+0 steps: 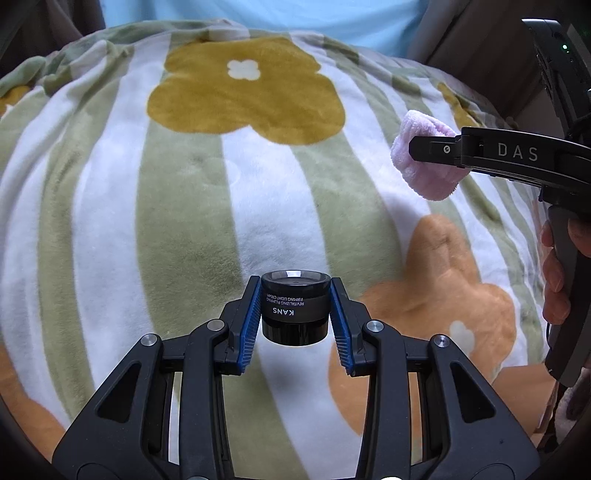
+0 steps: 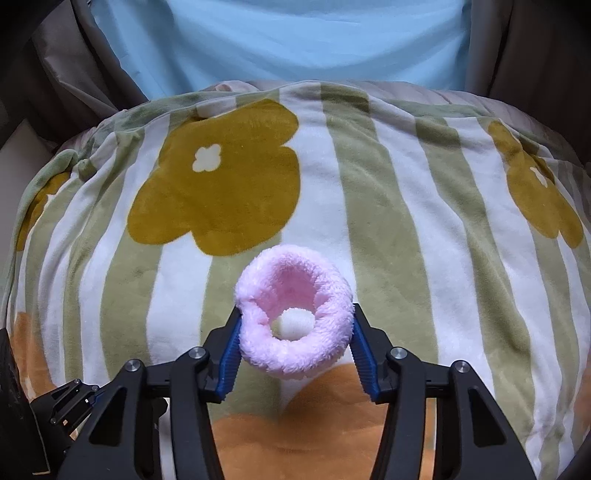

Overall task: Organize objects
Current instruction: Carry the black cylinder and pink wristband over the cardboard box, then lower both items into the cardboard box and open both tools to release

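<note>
My left gripper is shut on a small black cream jar marked KANS, held above the striped flower blanket. My right gripper is shut on a fluffy pink fabric ring, its opening facing the camera, with a white piece inside. In the left wrist view the right gripper comes in from the right with the pink ring held above the blanket. A corner of the left gripper shows at the lower left of the right wrist view.
The blanket has green and white stripes with mustard and orange flowers and covers a rounded bed surface. A light blue panel stands behind it. Brown curtains hang at both sides. A small white lump lies at the blanket's far edge.
</note>
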The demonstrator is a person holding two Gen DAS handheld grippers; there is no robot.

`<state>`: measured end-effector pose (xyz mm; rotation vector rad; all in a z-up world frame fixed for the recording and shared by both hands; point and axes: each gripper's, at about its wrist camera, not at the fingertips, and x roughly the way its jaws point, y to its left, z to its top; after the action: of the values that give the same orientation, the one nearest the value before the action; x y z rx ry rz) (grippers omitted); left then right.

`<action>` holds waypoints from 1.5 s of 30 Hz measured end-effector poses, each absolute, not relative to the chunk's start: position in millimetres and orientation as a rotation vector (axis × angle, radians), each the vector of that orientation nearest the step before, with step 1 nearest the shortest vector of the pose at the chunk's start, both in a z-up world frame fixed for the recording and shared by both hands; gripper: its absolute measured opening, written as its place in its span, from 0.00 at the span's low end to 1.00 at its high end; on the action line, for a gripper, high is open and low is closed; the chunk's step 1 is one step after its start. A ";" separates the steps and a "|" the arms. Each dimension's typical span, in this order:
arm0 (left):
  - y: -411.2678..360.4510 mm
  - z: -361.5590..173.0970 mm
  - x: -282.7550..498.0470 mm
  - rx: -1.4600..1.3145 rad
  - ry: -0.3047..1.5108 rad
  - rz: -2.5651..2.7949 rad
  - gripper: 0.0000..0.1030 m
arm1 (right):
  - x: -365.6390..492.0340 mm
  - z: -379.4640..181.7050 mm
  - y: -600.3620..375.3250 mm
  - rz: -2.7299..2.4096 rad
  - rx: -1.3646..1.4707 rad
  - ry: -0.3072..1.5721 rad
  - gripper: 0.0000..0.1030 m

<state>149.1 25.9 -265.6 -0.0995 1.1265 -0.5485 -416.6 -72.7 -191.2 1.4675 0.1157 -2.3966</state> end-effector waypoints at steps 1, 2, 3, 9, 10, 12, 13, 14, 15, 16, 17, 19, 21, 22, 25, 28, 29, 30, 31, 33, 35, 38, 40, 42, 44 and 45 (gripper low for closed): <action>26.5 -260.9 148.0 -0.100 1.121 -0.549 0.31 | -415.3 -186.3 -72.3 -2.398 1.457 0.119 0.47; 27.7 -255.2 146.4 -0.102 1.115 -0.547 0.31 | -414.2 -182.2 -72.3 -2.401 1.448 0.124 0.47; 29.5 -249.7 144.3 -0.106 1.109 -0.546 0.31 | -412.3 -177.0 -71.7 -2.403 1.436 0.132 0.47; 41.0 -216.8 126.1 -0.123 1.070 -0.526 0.31 | -397.5 -147.5 -66.3 -2.403 1.366 0.178 0.47; 42.7 -211.2 122.0 -0.126 1.063 -0.523 0.31 | -393.8 -141.9 -64.6 -2.402 1.351 0.185 0.47; 45.7 -197.2 111.3 -0.127 1.046 -0.513 0.31 | -384.7 -130.6 -60.4 -2.397 1.323 0.192 0.47; 47.0 -190.5 105.5 -0.126 1.038 -0.508 0.31 | -378.6 -123.8 -57.3 -2.393 1.304 0.192 0.47; 48.5 -182.6 98.6 -0.126 1.028 -0.502 0.31 | -373.7 -118.6 -55.1 -2.391 1.290 0.195 0.47; 50.0 -176.4 92.1 -0.130 1.020 -0.499 0.31 | -367.9 -113.5 -52.7 -2.387 1.276 0.200 0.47; 51.3 -170.9 85.9 -0.133 1.013 -0.497 0.31 | -361.6 -108.4 -50.1 -2.382 1.263 0.204 0.47; 52.8 -163.1 75.5 -0.138 1.005 -0.493 0.31 | -353.8 -102.6 -46.2 -2.375 1.248 0.206 0.47; 54.0 -152.7 58.2 -0.142 0.996 -0.487 0.31 | -337.9 -92.2 -38.7 -2.358 1.224 0.213 0.47; 54.9 -142.8 37.0 -0.144 0.988 -0.478 0.31 | -322.8 -84.2 -32.5 -2.339 1.208 0.220 0.47; 54.9 -139.1 28.0 -0.145 0.985 -0.474 0.31 | -314.0 -79.8 -29.1 -2.328 1.198 0.228 0.47; 55.9 -128.8 -3.7 -0.158 0.982 -0.462 0.31 | -285.8 -68.0 -16.8 -2.287 1.181 0.246 0.47; 57.4 -124.1 -37.9 -0.171 0.987 -0.444 0.31 | -257.0 -59.6 -3.2 -2.246 1.171 0.268 0.47; 58.2 -124.4 -49.9 -0.173 0.993 -0.433 0.31 | -246.6 -58.1 1.7 -2.231 1.168 0.281 0.47; 59.2 -125.3 -60.7 -0.176 1.001 -0.425 0.31 | -237.7 -57.3 5.7 -2.215 1.165 0.289 0.47; 60.4 -126.7 -72.4 -0.182 1.010 -0.418 0.31 | -226.2 -57.0 11.1 -2.196 1.164 0.303 0.47; 62.6 -131.3 -90.5 -0.191 1.023 -0.404 0.31 | -209.3 -59.0 19.9 -2.172 1.169 0.321 0.47; 63.0 -139.0 -108.7 -0.201 1.040 -0.394 0.31 | -190.2 -63.8 30.7 -2.148 1.171 0.326 0.47; 60.9 -155.1 -131.2 -0.206 1.068 -0.377 0.31 | -161.9 -78.0 43.1 -2.103 1.173 0.350 0.47; 60.3 -165.1 -141.4 -0.219 1.083 -0.371 0.31 | -146.0 -91.9 48.9 -2.067 1.199 0.371 0.47; 60.4 -178.0 -152.2 -0.241 1.102 -0.364 0.31 | -132.1 -108.3 56.3 -2.036 1.239 0.375 0.47; 59.9 -190.4 -159.6 -0.259 1.122 -0.359 0.31 | -119.3 -124.1 62.9 -2.009 1.261 0.385 0.47; 59.7 -195.7 -162.9 -0.265 1.129 -0.356 0.31 | -114.4 -131.4 65.3 -1.999 1.269 0.401 0.47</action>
<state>-162.9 59.7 -195.7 -0.2647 1.1293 -0.3560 -114.4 65.3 -131.4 1.2686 0.4009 -1.9987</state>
